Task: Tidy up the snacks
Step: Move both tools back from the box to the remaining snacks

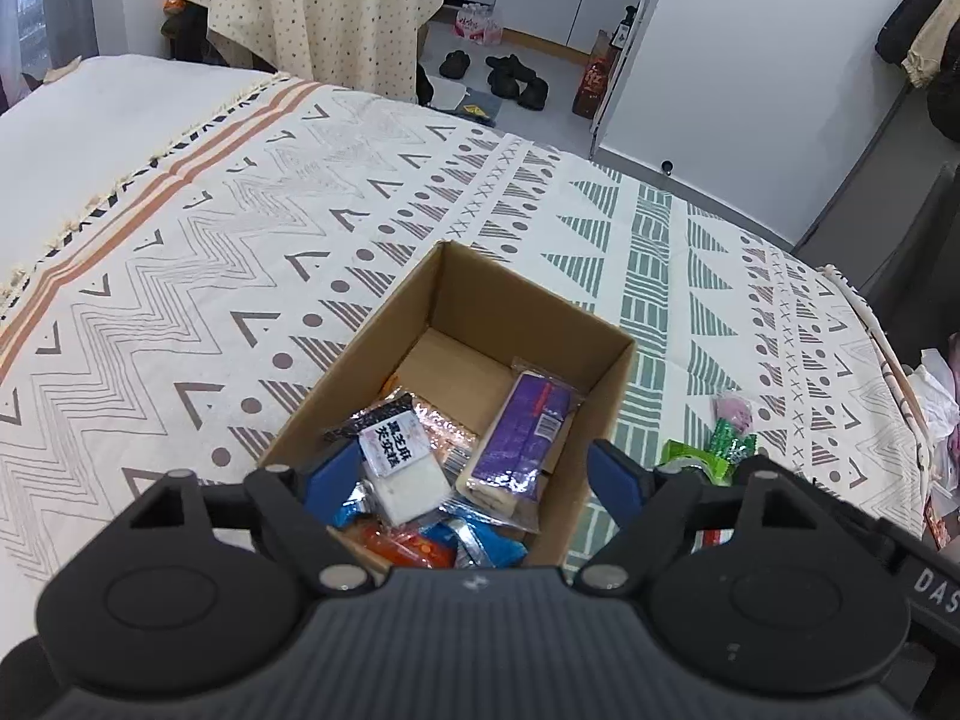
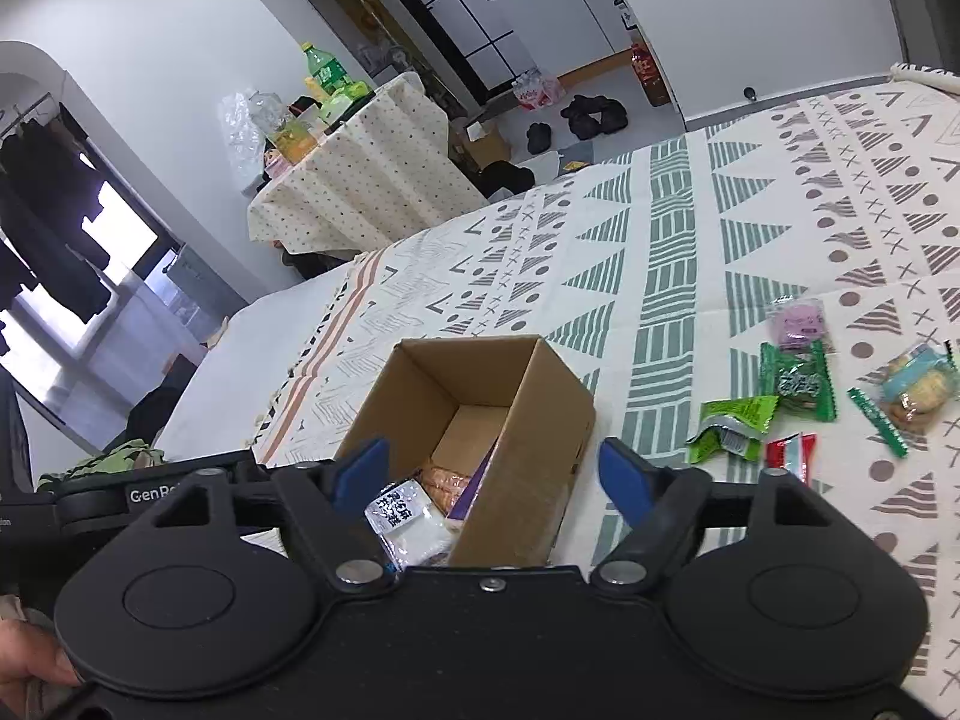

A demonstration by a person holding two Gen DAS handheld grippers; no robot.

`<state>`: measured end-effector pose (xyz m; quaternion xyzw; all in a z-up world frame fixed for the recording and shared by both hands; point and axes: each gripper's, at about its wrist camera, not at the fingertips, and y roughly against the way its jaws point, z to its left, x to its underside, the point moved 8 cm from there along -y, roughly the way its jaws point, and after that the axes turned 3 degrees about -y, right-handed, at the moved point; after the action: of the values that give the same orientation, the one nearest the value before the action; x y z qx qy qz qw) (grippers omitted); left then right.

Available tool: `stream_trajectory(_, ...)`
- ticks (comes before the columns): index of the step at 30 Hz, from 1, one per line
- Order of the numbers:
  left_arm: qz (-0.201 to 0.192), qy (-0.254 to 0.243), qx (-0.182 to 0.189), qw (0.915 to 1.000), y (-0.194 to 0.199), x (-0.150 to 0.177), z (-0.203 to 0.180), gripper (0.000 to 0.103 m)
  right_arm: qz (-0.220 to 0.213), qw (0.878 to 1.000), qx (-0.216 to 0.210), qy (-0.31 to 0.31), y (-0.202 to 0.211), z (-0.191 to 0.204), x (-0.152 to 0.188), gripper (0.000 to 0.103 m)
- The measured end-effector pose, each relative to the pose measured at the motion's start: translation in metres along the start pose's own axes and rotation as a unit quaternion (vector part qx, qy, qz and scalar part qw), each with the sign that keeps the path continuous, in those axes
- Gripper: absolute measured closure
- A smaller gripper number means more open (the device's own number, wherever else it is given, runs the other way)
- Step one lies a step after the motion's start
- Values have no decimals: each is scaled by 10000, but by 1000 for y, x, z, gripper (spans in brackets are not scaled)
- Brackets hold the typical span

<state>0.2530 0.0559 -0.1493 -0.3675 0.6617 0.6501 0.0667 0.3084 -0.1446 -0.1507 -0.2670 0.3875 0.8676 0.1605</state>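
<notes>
An open cardboard box (image 1: 522, 306) stands on the patterned bedspread and also shows in the right wrist view (image 2: 528, 420). It holds several snacks, among them a purple pack (image 1: 522, 438), a white pack with black lettering (image 1: 402, 462) and an orange pack (image 1: 402, 546). My left gripper (image 1: 474, 474) is open and empty over the box's near end. My right gripper (image 2: 498, 474) is open and empty above the box. Loose snacks lie on the bed to the right: two green packs (image 2: 795, 381) (image 2: 735, 426), a pink one (image 2: 801, 321), a red one (image 2: 792, 456) and a cookie pack (image 2: 915, 387).
The bedspread (image 1: 240, 276) covers a bed. Behind it stands a table with a dotted cloth (image 2: 354, 192) bearing bottles. Shoes (image 1: 516, 81) lie on the floor by white cabinets. The bed's right edge (image 1: 882, 324) is close to the loose snacks.
</notes>
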Motion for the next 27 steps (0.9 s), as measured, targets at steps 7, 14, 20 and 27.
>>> stream_trajectory(7, -141, 46, 61, 9999, 15, 5, -12, 0, -12, 10000, 38, -29, 16, -10, -6, 9)
stream_trajectory(14, -170, -110, 276, 9994, 26, 12, -34, 0, -30, 10000, -1, -9, 29, -20, -7, 5)
stream_trajectory(20, -231, -46, 195, 9995, 31, 18, -46, 0, -25, 9999, 108, -103, 36, -38, -9, 4)
stream_trajectory(27, -347, 128, 30, 9993, 39, 24, -58, 0, -84, 9999, 121, 25, 56, -50, -11, 4)
